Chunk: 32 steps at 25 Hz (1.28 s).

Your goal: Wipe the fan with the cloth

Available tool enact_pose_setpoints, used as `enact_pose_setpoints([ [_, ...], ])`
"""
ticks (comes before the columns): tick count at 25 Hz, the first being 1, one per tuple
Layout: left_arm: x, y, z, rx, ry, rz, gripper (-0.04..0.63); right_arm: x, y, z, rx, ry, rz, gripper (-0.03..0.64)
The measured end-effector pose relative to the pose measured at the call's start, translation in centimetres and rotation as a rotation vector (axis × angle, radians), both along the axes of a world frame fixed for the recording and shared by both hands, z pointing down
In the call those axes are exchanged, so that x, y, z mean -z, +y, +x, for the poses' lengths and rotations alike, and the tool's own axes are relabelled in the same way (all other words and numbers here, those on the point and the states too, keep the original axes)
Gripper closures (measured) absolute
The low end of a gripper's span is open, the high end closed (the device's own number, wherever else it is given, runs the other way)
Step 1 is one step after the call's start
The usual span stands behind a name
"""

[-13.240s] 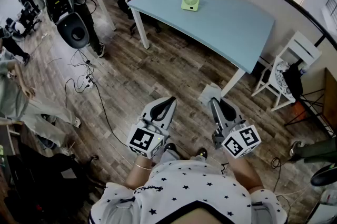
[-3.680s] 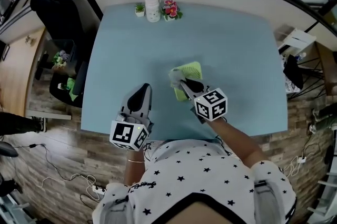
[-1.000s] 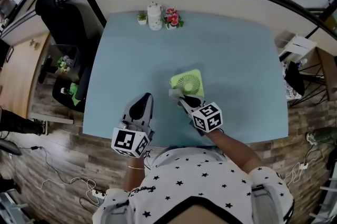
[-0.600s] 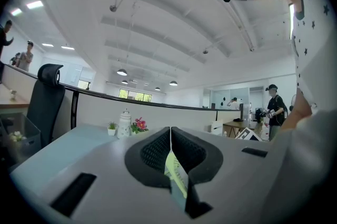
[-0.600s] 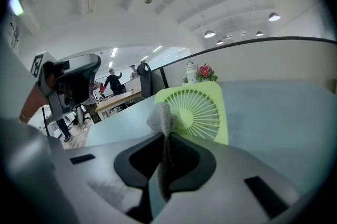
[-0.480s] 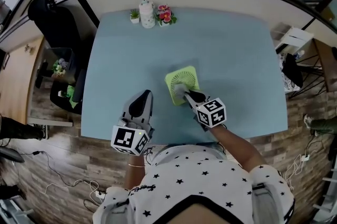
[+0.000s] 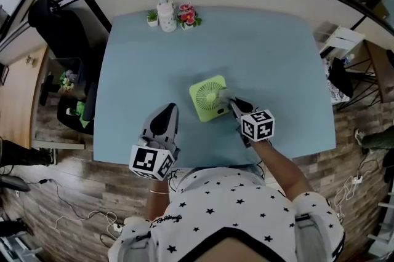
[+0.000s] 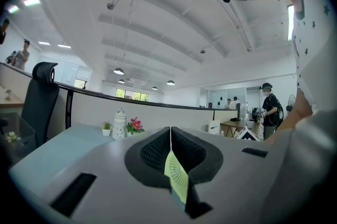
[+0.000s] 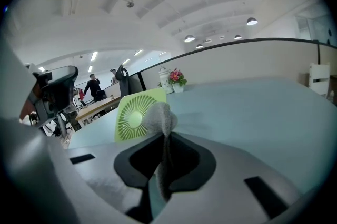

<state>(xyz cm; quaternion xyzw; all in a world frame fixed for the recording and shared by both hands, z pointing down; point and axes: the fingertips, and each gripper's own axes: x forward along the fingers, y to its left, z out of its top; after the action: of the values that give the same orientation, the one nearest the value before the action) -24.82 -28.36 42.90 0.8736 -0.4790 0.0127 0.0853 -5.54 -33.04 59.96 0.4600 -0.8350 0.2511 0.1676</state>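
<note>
Cloth (image 9: 157, 115) at fan (image 7: 208, 99) R edge.
My R gripper (image 7: 233, 104) pinches it for rubbing; L gripper (image 7: 163, 122) clenched empty, parked aside.

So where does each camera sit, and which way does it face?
Head view: on the person's head, facing steeply down at table, fan, left gripper, right gripper; starred shirt shows.
Left gripper view: on left gripper, along its shut jaws; starred shirt at right.
Right gripper view: on right gripper, along jaws clamping the cloth.
All three share the fan.

No lettering or numbers seem legible anywhere in these views.
</note>
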Motion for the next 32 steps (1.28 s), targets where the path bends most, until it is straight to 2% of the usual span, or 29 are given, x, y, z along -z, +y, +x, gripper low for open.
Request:
enact_pose_setpoints([
  [6,0.0,0.1,0.3,-0.009,0.002,0.001,0.563,-0.2,0.1,0.4,-0.024,-0.011,-0.010,0.587],
  [11,0.0,0.1,0.2,-0.010,0.000,0.000,0.563,1.4,0.7,-0.4,-0.013,-0.037,0.028,0.588],
  [15,0.0,0.2,0.2,-0.011,-0.002,0.000,0.563,2.8,2.1,-3.6,0.069,-0.091,0.061,0.588],
  [18,0.1,0.3,0.1,-0.012,-0.002,0.001,0.563,2.7,3.4,-6.7,0.160,-0.127,0.046,0.588],
  [22,0.2,0.6,-0.3,-0.001,-0.004,0.004,0.563,1.4,4.7,-9.1,0.233,-0.117,0.013,0.588],
  [28,-0.1,1.0,-1.3,0.022,-0.006,-0.002,0.563,-0.7,5.8,-10.3,0.287,-0.072,-0.032,0.588],
  [32,-0.1,1.0,-1.2,0.022,-0.007,-0.004,0.563,-1.4,5.9,-9.6,0.281,-0.050,-0.047,0.588],
])
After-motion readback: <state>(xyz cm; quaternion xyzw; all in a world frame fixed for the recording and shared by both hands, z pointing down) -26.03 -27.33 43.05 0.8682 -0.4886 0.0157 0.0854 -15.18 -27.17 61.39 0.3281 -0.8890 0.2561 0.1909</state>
